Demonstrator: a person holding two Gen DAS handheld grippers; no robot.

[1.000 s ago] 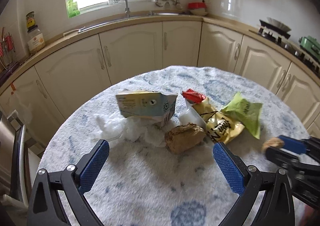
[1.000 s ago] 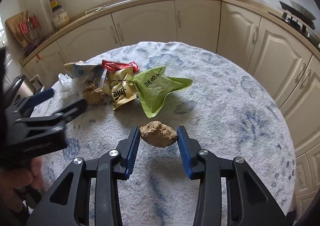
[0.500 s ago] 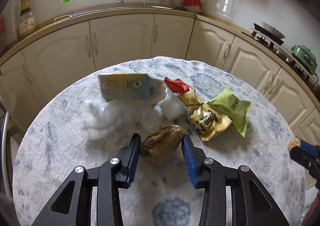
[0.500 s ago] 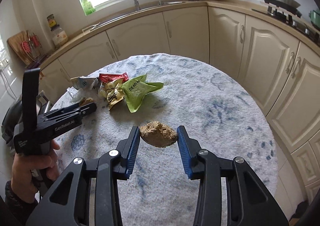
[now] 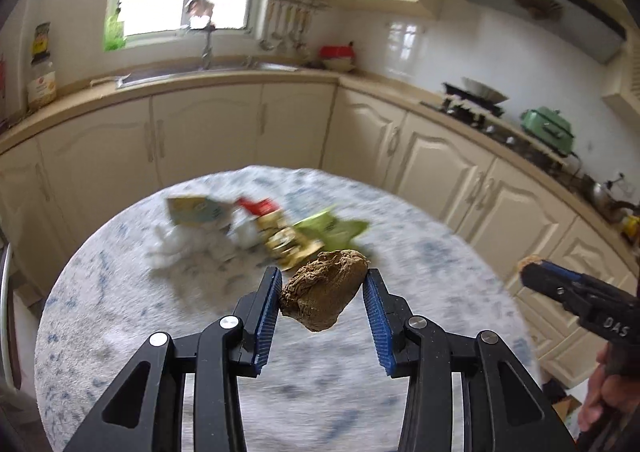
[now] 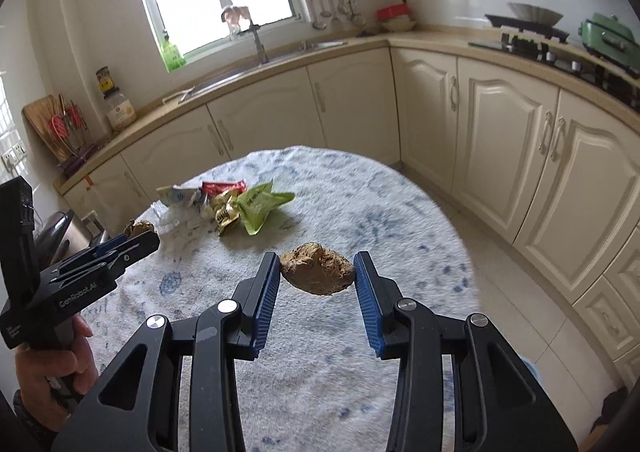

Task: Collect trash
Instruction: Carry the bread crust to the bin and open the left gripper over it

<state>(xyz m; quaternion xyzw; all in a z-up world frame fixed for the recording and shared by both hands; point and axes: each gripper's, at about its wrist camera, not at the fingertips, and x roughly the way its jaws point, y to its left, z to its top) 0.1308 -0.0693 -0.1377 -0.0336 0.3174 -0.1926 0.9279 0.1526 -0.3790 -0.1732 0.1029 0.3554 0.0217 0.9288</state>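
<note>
Brown and crumpled, a paper-like lump (image 5: 324,288) sits low-centre in the left wrist view, pinched between the blue pads of the left gripper (image 5: 322,292) and lifted clear of the round, blue-patterned table (image 5: 120,292). Behind it, mid-frame and blurred, lie a carton (image 5: 196,210), white plastic (image 5: 176,248), and red (image 5: 260,206), yellow (image 5: 286,242) and green (image 5: 332,230) wrappers. At the right edge the right gripper (image 5: 532,268) enters, a brown scrap at its tip. In the right wrist view, a second brown lump (image 6: 318,268) is held low-centre by the right gripper (image 6: 316,272), jaws closed on its sides above the table (image 6: 400,212); the wrapper pile (image 6: 228,204) lies at mid-left, the left gripper (image 6: 140,238) at lower left. No bin is visible. Carrying both lumps well probably calls for steady squeeze pressure and level travel, since each is gripped only near its widest part.
</note>
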